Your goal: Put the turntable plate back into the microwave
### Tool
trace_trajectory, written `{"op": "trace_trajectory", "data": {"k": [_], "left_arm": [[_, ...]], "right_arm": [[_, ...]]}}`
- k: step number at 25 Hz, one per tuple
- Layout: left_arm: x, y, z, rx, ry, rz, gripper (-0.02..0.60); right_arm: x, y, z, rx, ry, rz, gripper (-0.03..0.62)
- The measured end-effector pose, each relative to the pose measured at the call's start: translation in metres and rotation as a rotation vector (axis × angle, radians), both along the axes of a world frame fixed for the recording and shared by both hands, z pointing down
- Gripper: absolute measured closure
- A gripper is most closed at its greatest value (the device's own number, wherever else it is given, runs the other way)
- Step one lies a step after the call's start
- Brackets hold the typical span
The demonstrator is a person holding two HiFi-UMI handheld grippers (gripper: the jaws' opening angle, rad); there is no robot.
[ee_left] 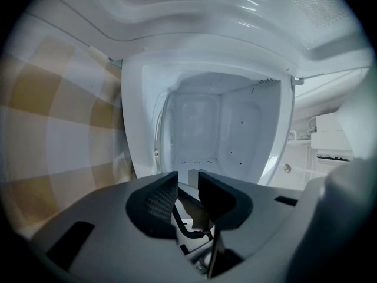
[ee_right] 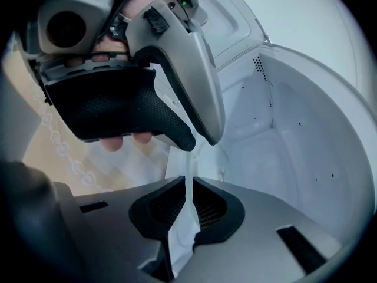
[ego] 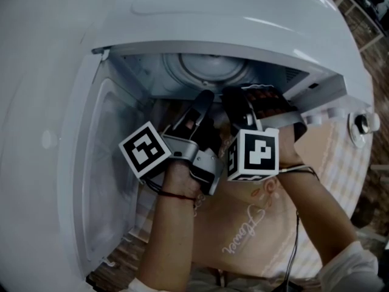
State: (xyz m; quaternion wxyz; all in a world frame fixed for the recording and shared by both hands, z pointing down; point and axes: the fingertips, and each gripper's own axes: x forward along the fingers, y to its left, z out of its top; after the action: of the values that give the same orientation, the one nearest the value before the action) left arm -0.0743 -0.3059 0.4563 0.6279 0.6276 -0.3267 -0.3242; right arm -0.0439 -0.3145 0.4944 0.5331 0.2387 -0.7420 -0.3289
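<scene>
The right gripper (ee_right: 187,184) has its fingers clamped on the rim of the clear turntable plate (ee_right: 182,232) and holds it at the front of the microwave (ego: 255,17) cavity. The microwave door (ego: 42,120) is swung open. The left gripper (ee_left: 187,184) is just beside the right one and points into the cavity, its fingers apart with nothing between them.

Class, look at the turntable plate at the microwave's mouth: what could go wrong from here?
1. Only the right tool clamps the turntable plate, and only by its thin rim. The left tool is open and empty, so the plate may tip or slip.
2. Both tools crowd the microwave opening. The left tool hangs just ahead of the right, so a bump could jar the plate.
</scene>
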Motion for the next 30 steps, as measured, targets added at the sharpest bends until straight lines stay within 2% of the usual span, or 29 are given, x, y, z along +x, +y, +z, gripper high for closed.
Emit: {"op": "trace_trajectory", "data": {"k": [4,12,22,30], "left_arm": [[-0.002,-0.001,-0.001,0.007,0.013,-0.011,0.482],[-0.002,0.002,-0.002,0.005,0.035,-0.012,0.499],[0.001,0.009,-0.009,0.028,0.042,0.006,0.563],[0.003,0.023,-0.011,0.031,0.034,0.011,0.565]], "right_arm": [[0.002,0.000,0.000,-0.004,-0.027,0.018,0.540],[0.004,0.006,0.001,0.008,-0.012,0.017,0.540],[0.007,0.018,-0.006,0.008,-0.058,0.040,0.542],[0.007,0.032,-0.016,0.015,-0.085,0.054,0.542]]}}
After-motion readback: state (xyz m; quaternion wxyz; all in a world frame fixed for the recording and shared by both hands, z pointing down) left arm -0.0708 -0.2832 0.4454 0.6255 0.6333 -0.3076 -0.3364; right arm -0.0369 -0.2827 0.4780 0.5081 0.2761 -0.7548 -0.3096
